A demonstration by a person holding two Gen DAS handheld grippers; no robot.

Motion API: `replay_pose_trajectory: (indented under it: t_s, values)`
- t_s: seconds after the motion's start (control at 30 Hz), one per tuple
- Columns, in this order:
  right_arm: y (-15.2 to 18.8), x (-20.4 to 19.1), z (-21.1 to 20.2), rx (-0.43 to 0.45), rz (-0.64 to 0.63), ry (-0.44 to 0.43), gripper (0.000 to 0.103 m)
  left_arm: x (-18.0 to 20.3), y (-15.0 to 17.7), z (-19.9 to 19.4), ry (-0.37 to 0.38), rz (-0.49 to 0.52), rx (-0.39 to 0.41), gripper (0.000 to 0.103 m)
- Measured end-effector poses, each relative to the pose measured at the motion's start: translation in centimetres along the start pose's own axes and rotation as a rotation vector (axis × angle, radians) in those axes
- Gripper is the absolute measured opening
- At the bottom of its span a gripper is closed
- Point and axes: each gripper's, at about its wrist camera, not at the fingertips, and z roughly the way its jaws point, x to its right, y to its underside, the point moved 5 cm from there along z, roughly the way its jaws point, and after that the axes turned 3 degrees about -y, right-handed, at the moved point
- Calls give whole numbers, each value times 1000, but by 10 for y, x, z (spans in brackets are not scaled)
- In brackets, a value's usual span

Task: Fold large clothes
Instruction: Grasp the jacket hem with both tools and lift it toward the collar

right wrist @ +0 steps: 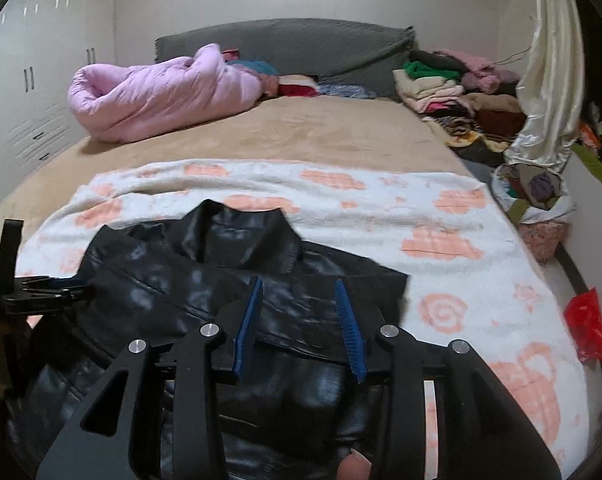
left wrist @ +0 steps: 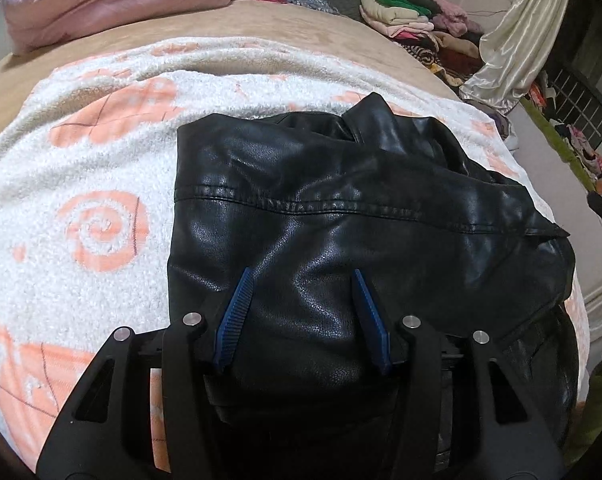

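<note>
A: Any containers? Start with the biggest thing.

B: The biggest thing is the bed (right wrist: 333, 136), with its tan cover. A white blanket (right wrist: 381, 208) with peach patterns lies across its near part. The only container I can make out is a basket (right wrist: 541, 236) at the right edge of the right wrist view, just beside the bed. It is stuffed with crumpled clothes; I cannot tell which.

A: And the task's thing?

B: The black leather jacket (left wrist: 341, 208) lies on the blanket, low and central in both views, collar pointing away from the cameras.

A: What surrounds it?

B: A pink quilt (right wrist: 161, 96) is rolled up at the upper left, before the grey headboard (right wrist: 293, 44). A pile of clothes (right wrist: 453, 92) sits at the upper right, beside a cream curtain (right wrist: 549, 72). A red bag (right wrist: 587, 324) lies at the blanket's right edge.

A: The fingers?

B: The left gripper (left wrist: 305, 312) has a bulge of jacket leather between its blue fingers (left wrist: 237, 320), which appear to press on it. The right gripper (right wrist: 299, 328) hangs over the jacket with its fingers apart, nothing clamped.

A: Does one view show more?

B: Only the right wrist view shows the white wardrobe (right wrist: 41, 72) at the upper left, and the left gripper from the side, at its left edge.
</note>
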Motion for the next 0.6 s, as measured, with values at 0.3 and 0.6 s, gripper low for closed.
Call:
replay_pose_trajectory:
  t_s: [0.3, 0.6]
  values:
    - [31, -31, 75, -204, -84, -65, 39, -1, 2, -2, -1, 5, -5, 43]
    - [61, -23, 109, -286, -99, -18, 35, -3, 2, -1, 18, 3, -3, 43]
